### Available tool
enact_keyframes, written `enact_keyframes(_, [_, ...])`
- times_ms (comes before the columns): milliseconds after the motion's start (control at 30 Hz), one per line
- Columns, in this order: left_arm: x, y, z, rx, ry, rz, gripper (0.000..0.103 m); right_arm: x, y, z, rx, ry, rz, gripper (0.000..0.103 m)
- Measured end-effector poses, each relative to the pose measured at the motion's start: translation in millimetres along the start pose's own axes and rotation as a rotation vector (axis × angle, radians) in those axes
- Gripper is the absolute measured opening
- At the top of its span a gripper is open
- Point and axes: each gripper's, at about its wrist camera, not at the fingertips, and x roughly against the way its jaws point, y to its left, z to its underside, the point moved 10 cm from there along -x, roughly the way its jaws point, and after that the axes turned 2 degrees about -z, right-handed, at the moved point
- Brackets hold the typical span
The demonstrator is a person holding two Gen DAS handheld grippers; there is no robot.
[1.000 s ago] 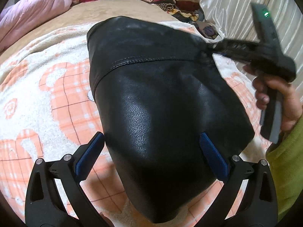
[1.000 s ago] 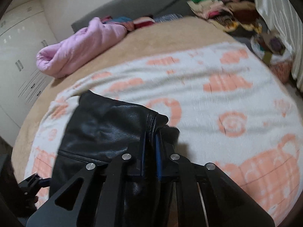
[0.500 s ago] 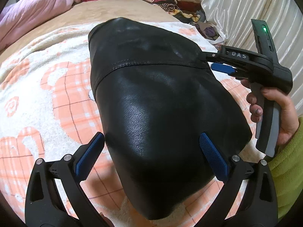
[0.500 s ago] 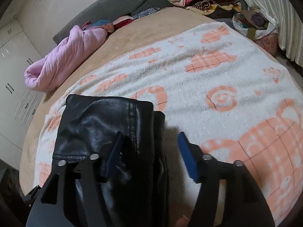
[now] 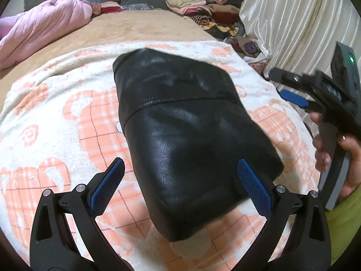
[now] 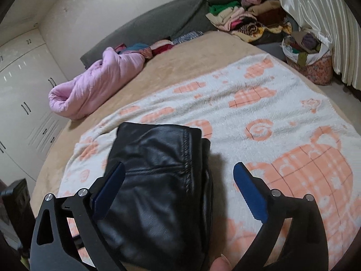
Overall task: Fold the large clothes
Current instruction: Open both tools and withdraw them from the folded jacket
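Lying folded into a compact bundle on the white and orange patterned blanket [image 5: 56, 117] is a black leather garment [image 5: 185, 140], with a stitched seam crossing it and a glossy, slightly wrinkled top. The blanket covers part of a bed with a tan sheet [image 6: 203, 56]. The left gripper [image 5: 180, 185] hovers over the near end of the bundle with its jaws spread wide, its blue pads [image 5: 107, 186] standing on either side of the leather and gripping nothing. In the left wrist view the right gripper [image 5: 291, 90] appears at the right edge, held in a hand [image 5: 338, 155] with a yellow-green sleeve [image 5: 345, 225], and sits apart from the garment over the blanket's edge. From its own camera the right gripper [image 6: 178, 187] is likewise wide apart and empty, one pad over the garment's folded edge and the other over bare blanket. A rolled pink quilt [image 6: 97, 85] lies at the far side of the bed near a grey headboard cushion [image 6: 158, 24]. Stacked folded clothes [image 6: 248, 18] sit beyond the bed's far corner, next to a floral basket [image 6: 315, 67] full of fabric and a pale pleated curtain [image 5: 293, 22]. White cabinet doors [image 6: 22, 90] line the left wall
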Motion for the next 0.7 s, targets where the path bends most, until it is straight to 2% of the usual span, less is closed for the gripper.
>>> enact_keyframes(167, [23, -1, -2, 0.006, -0.047, -0.006, 0.094, 36, 22, 14, 0.041, -0.047, -0.02, 0.098])
enact_keyframes(300, [39, -2, 2, 0.004, -0.079, -0.014, 0.094, 67, 36, 32, 0.085, -0.1, 0.0, 0.099])
enact_keyframes(600, [70, 0, 31, 0.008, -0.156, -0.026, 0.094, 101, 49, 94, 0.114, -0.153, 0.005, 0.099])
enact_keyframes(700, [75, 4, 46, 0.004, -0.16, -0.036, 0.094, 107, 57, 114, 0.17, -0.174, 0.044, 0.099])
